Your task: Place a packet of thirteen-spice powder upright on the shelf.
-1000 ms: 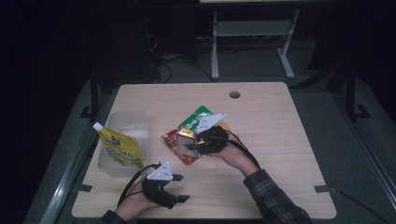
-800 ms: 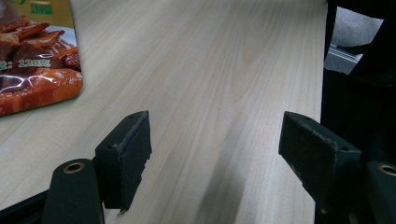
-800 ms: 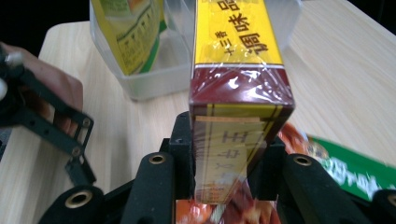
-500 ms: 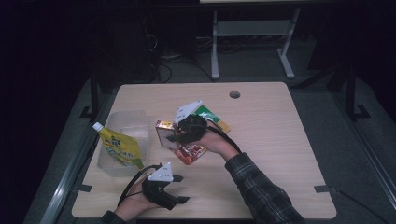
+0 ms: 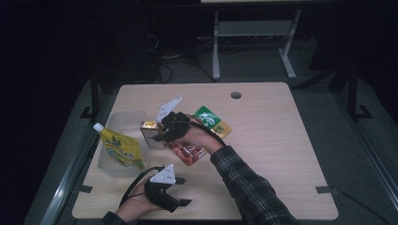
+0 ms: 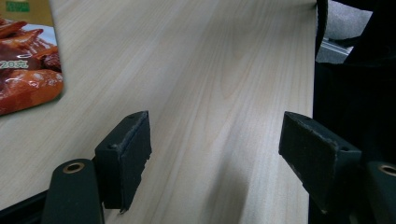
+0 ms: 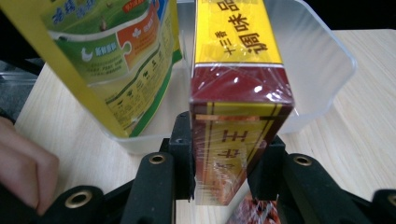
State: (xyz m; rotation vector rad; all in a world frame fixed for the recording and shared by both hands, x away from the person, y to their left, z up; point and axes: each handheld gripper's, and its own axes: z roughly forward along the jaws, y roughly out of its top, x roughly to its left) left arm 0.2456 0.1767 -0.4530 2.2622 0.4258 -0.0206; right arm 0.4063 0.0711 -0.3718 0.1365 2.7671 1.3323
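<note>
High view, left to right: the clear plastic tub (image 5: pixel 123 123) holds a yellow spouted pouch (image 5: pixel 119 146); the left gripper (image 5: pixel 180 202) rests with jaws spread, empty. The right gripper (image 5: pixel 158 136) — pinching a shrink-wrapped red-and-yellow carton (image 5: pixel 151 132) — has carried it from the red snack packet (image 5: pixel 187 152) to the tub's rim — likely dropping next.

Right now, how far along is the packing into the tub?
Done: the yellow pouch already stands in the clear tub. In hand: the right gripper is shut on a red and yellow box, held at the tub's rim. Left: the red packet and the green packet lie on the table. The left gripper rests open with nothing between its jaws.
</note>
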